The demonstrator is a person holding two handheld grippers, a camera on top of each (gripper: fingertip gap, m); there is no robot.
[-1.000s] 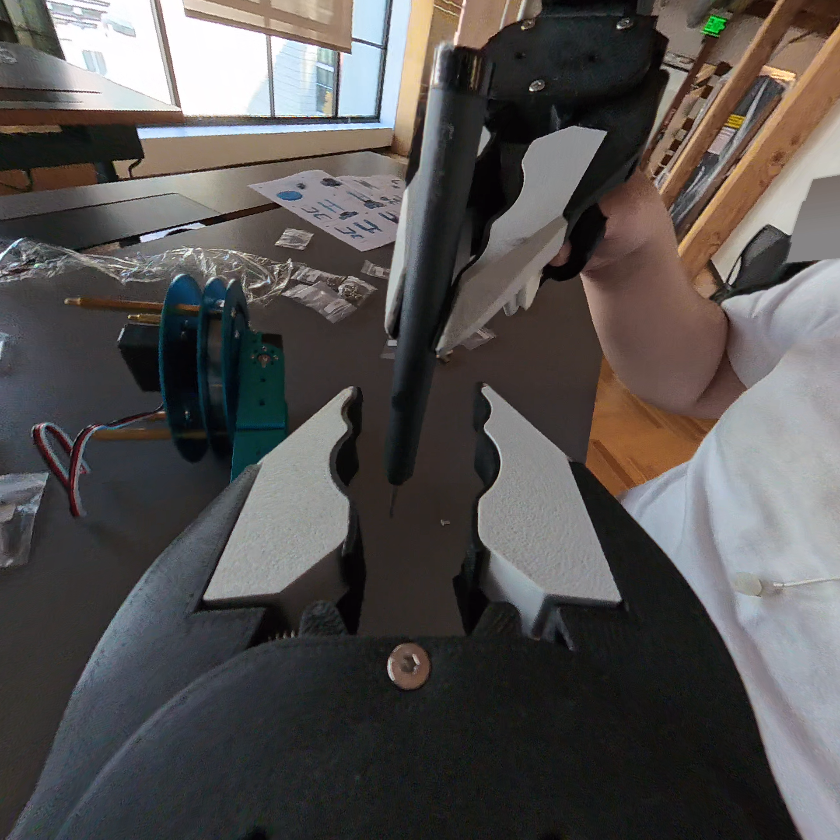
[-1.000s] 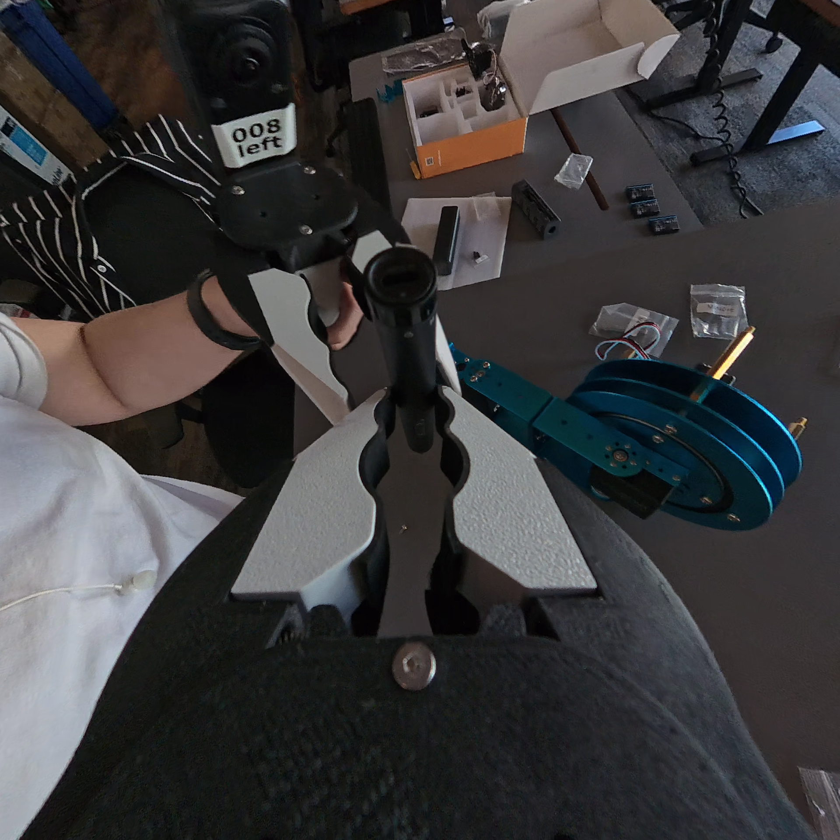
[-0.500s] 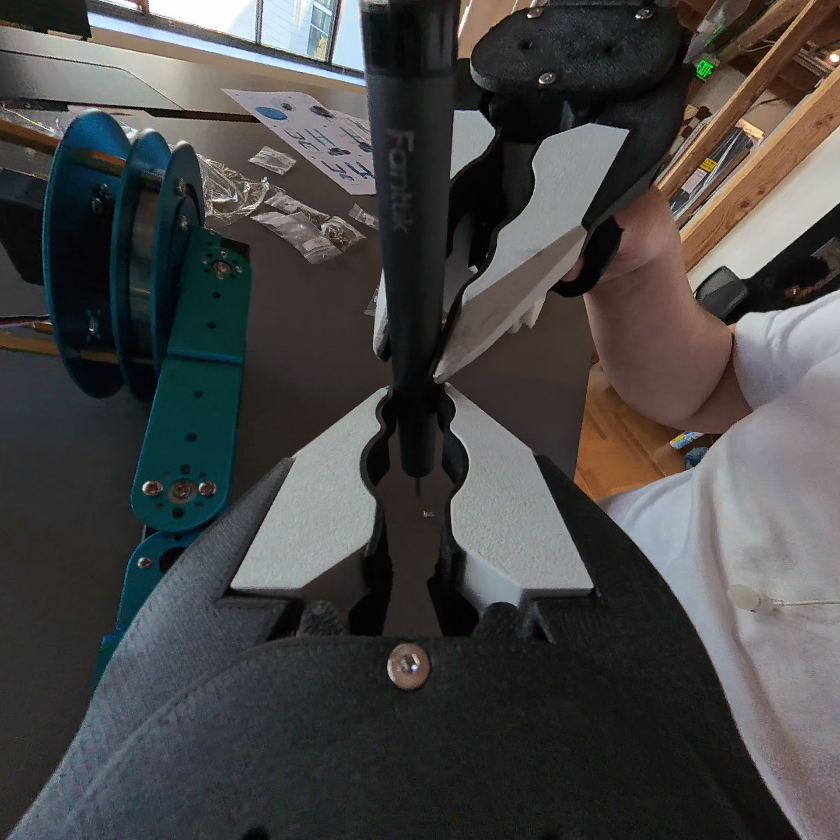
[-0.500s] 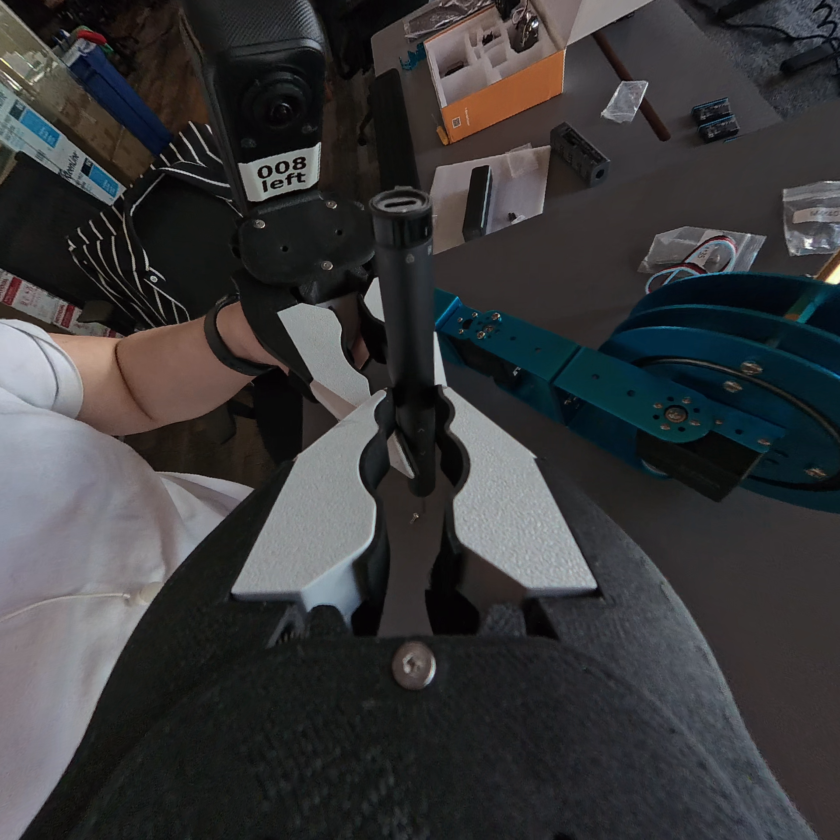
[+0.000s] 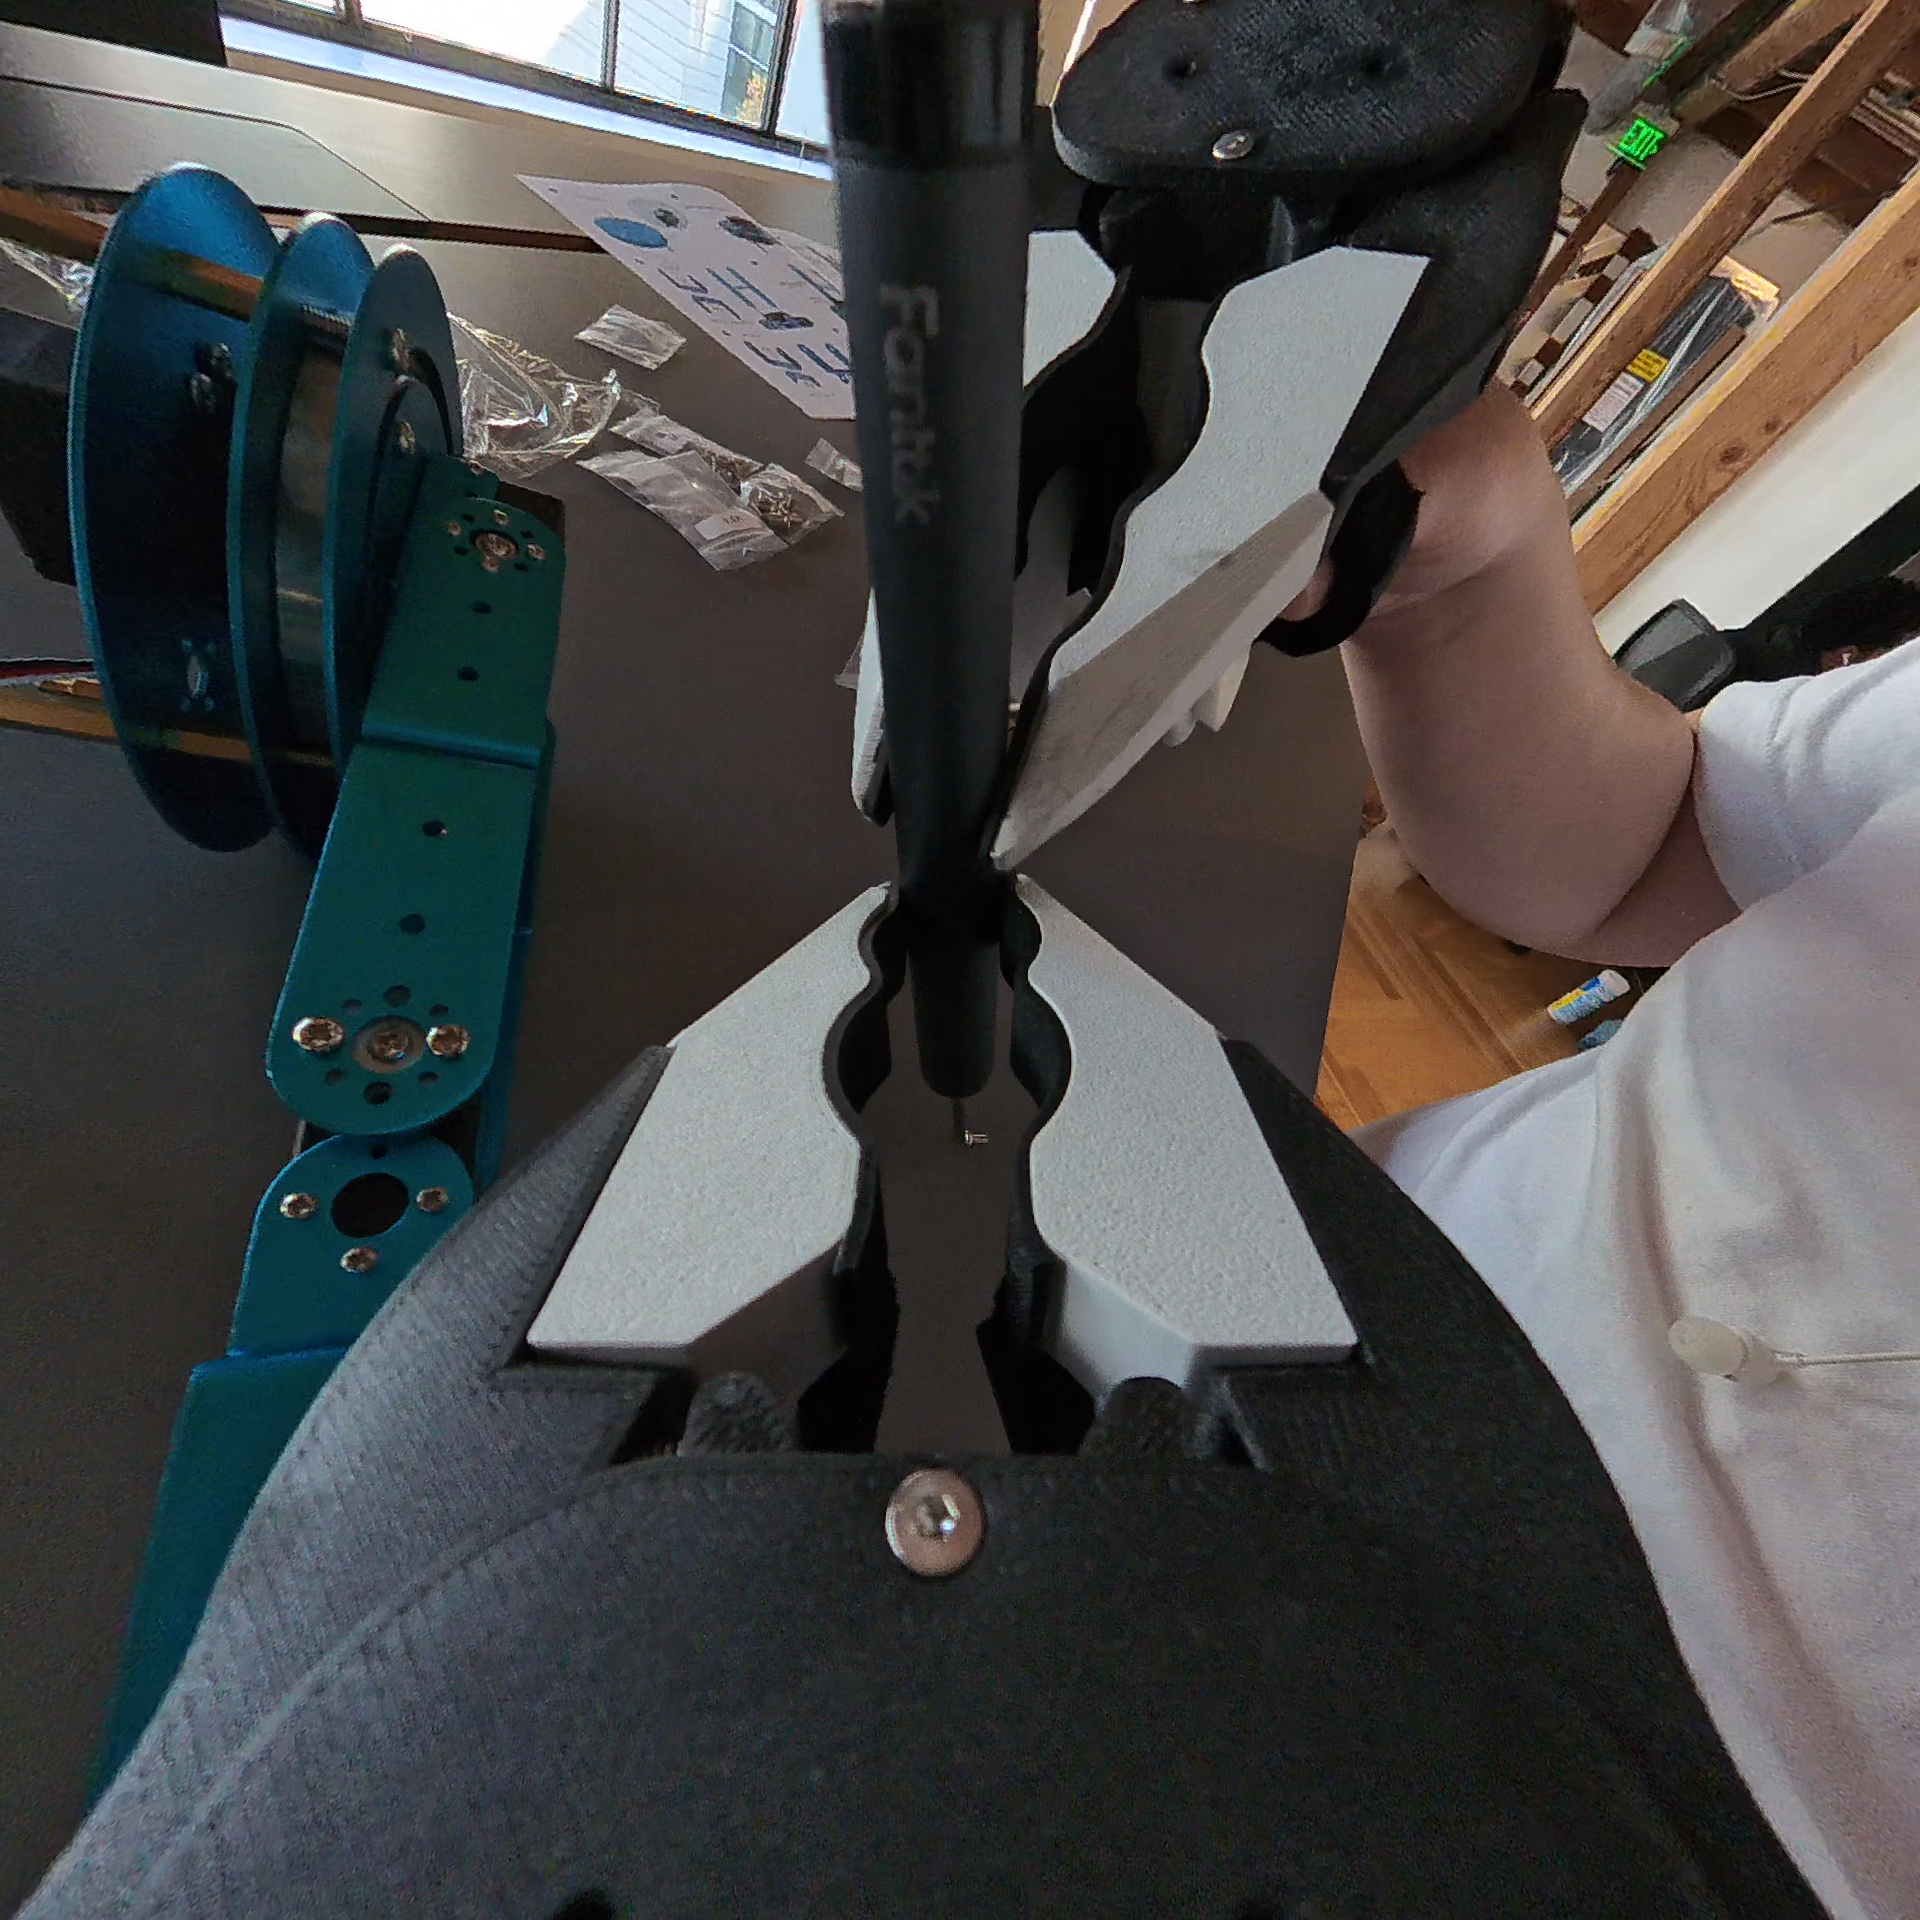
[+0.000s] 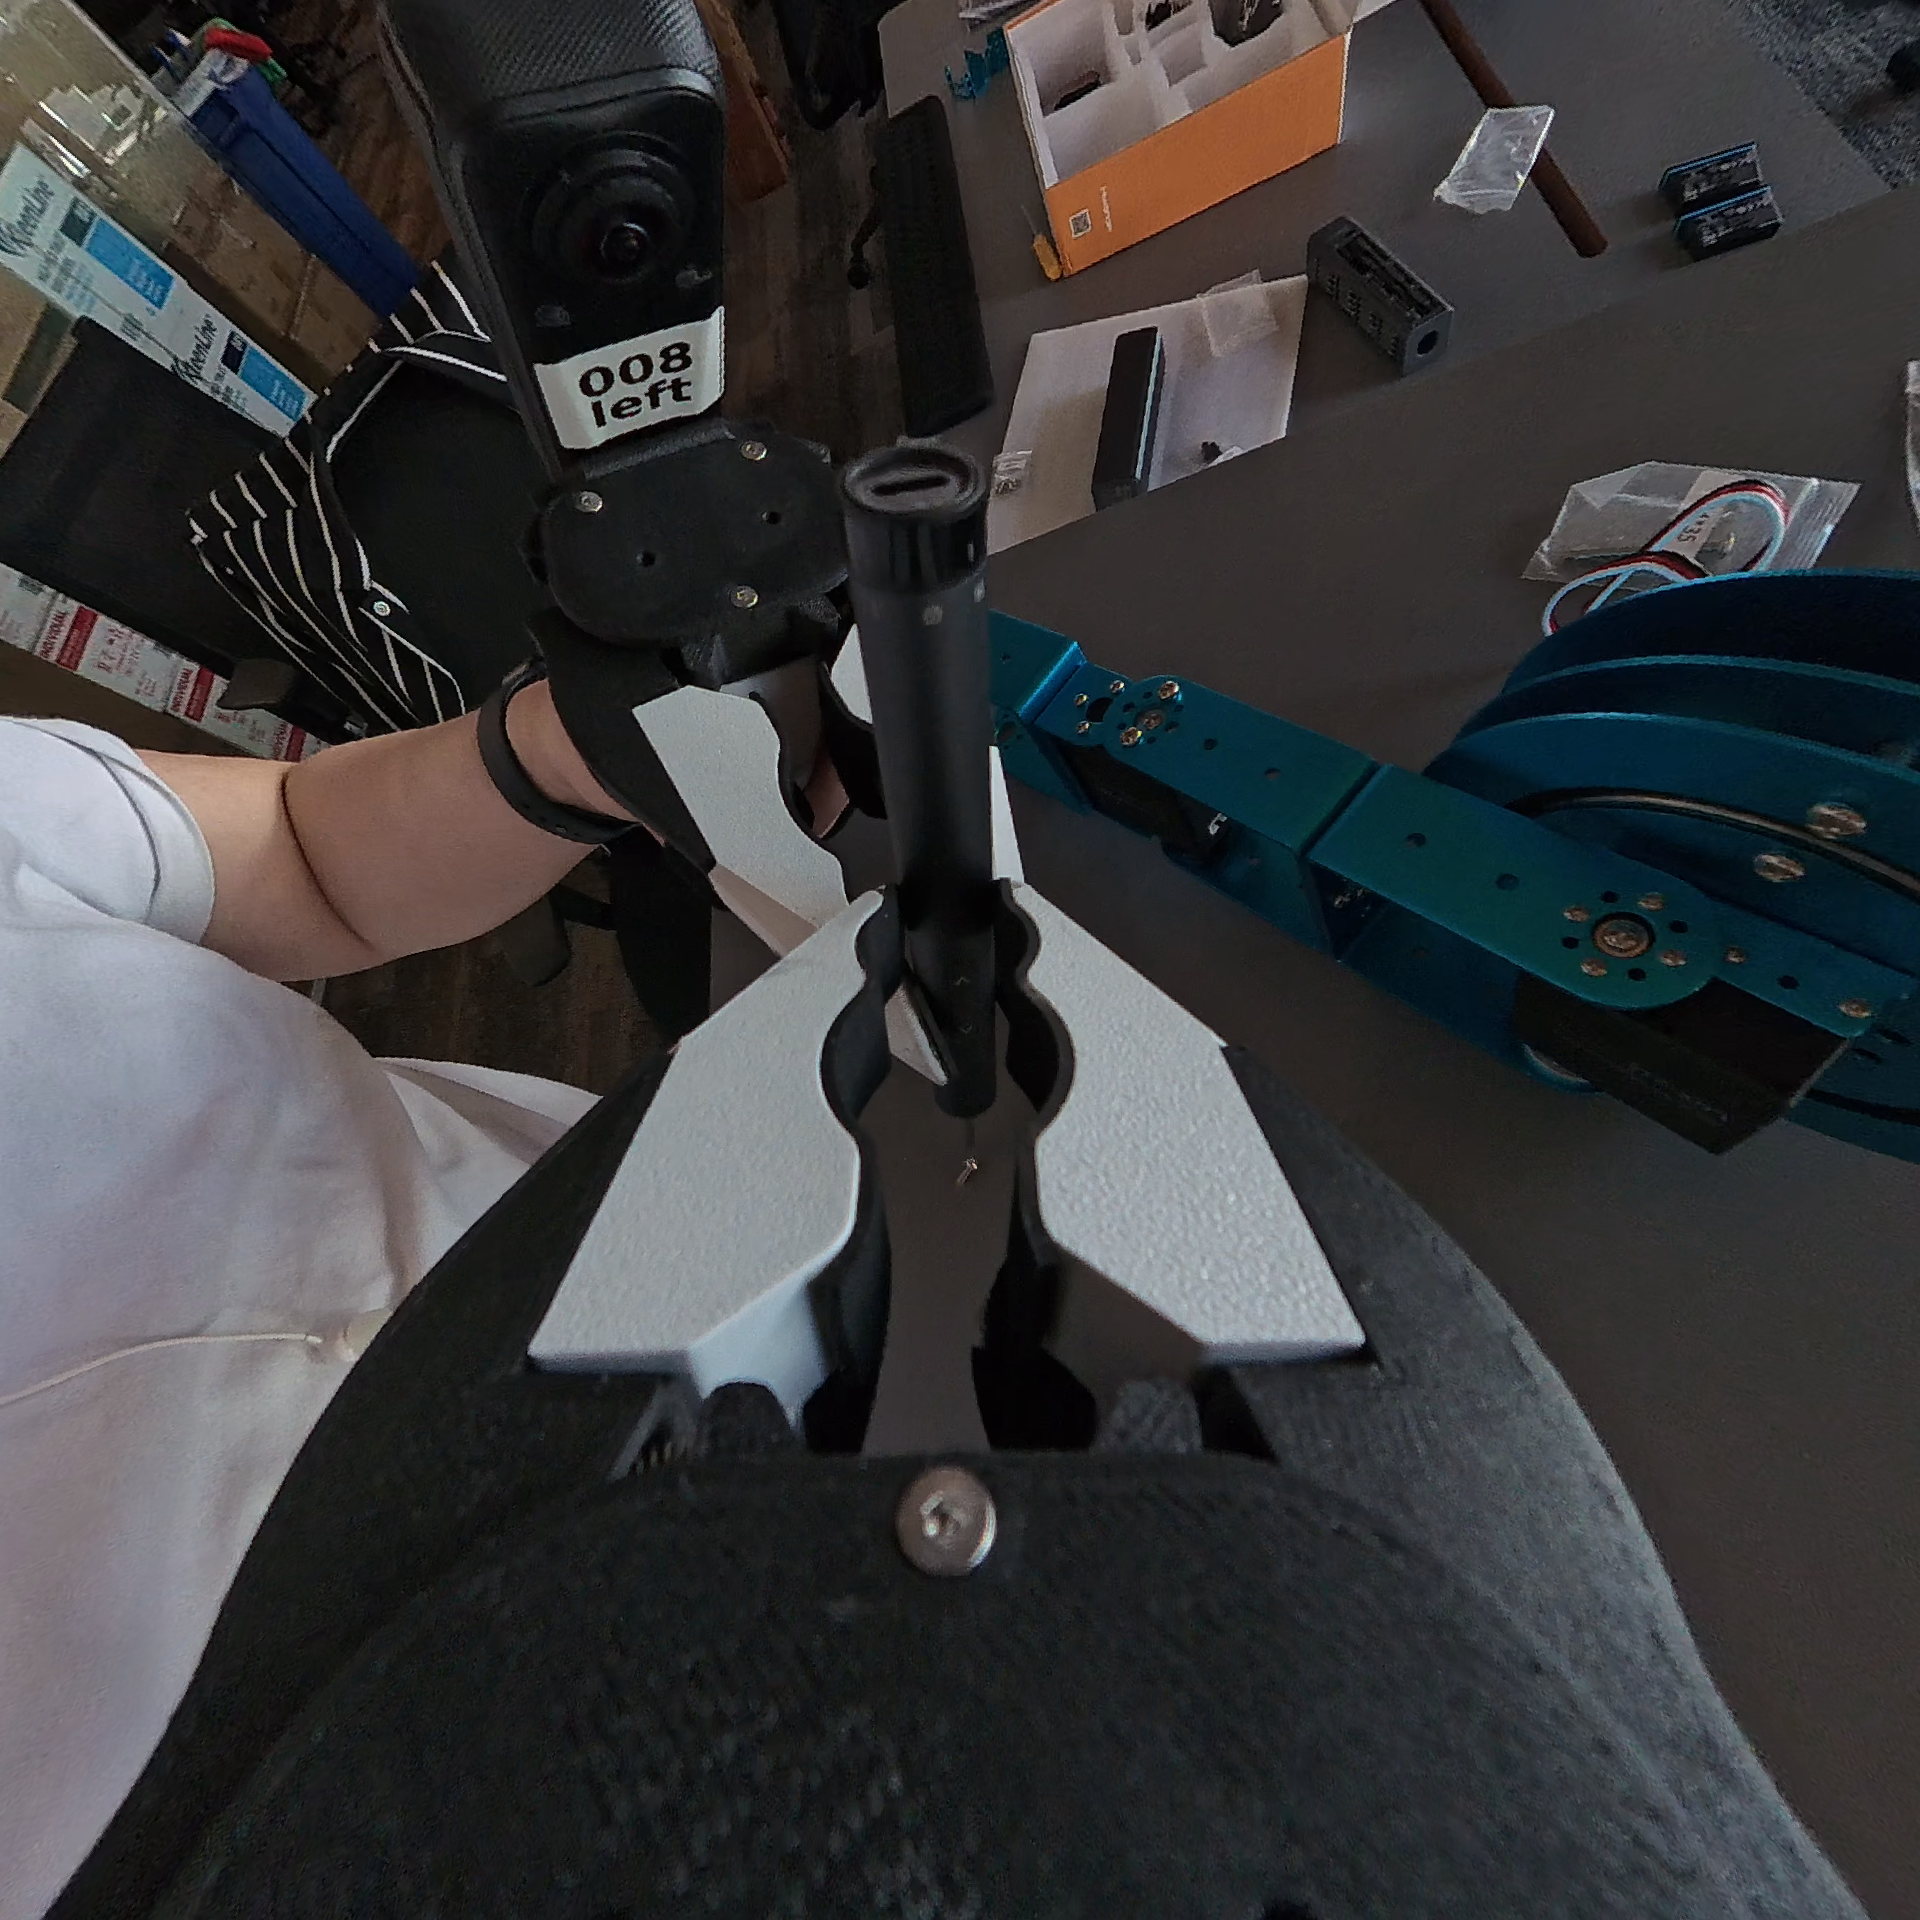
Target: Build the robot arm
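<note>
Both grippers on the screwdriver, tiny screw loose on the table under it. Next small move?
Probably ease the screwdriver straight down a little. Both the left gripper and right gripper are shut on it, it stands near upright, and its tip hangs just above the small screw on the table.

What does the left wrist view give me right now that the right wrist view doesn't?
Only the left wrist view shows the window, the printed sheet, the small parts bags beyond the blue discs, and the wooden racks.

Only the right wrist view shows the screwdriver's top cap, the orange box with its compartments, the bagged cable, and the camera on the left gripper.

Both show the black screwdriver gripped by the left gripper and right gripper, its tip just above a tiny screw on the dark table, beside the blue arm assembly.
</note>
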